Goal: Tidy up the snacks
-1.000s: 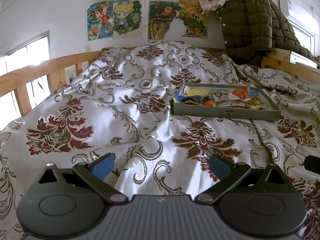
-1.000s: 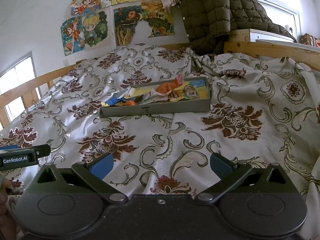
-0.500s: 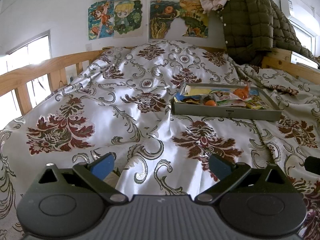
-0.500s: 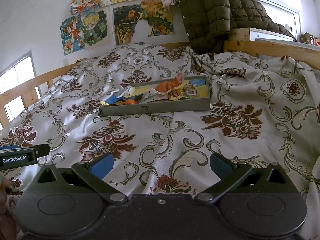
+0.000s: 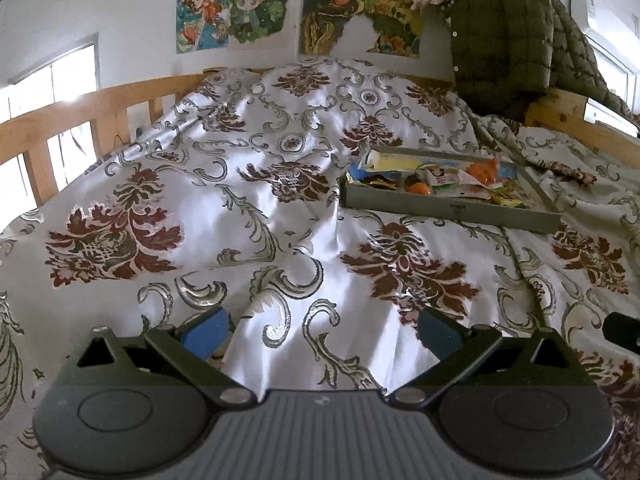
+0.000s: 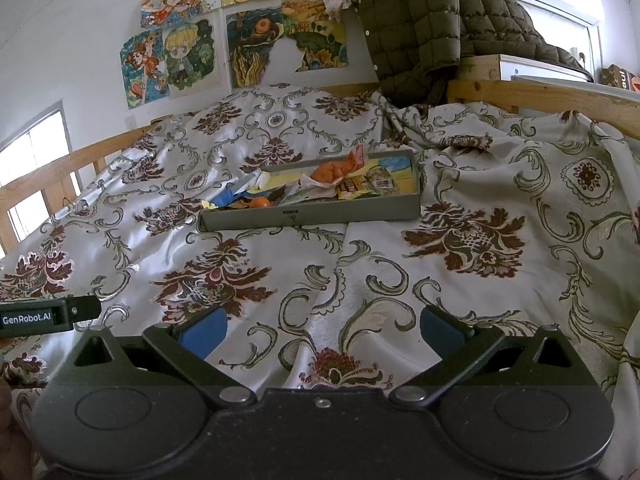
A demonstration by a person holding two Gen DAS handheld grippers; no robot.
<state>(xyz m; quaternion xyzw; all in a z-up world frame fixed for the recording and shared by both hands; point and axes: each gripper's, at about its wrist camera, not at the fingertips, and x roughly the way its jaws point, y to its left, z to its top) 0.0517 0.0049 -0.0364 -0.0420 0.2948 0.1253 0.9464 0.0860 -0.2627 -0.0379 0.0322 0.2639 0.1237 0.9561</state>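
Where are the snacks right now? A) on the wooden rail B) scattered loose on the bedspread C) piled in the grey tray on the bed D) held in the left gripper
C: the snack packets lie heaped inside the grey tray on the bedspread, and both grippers are open and empty.

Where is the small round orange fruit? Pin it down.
Right wrist view: the small round orange fruit lies inside the grey tray's left end, by the front wall.
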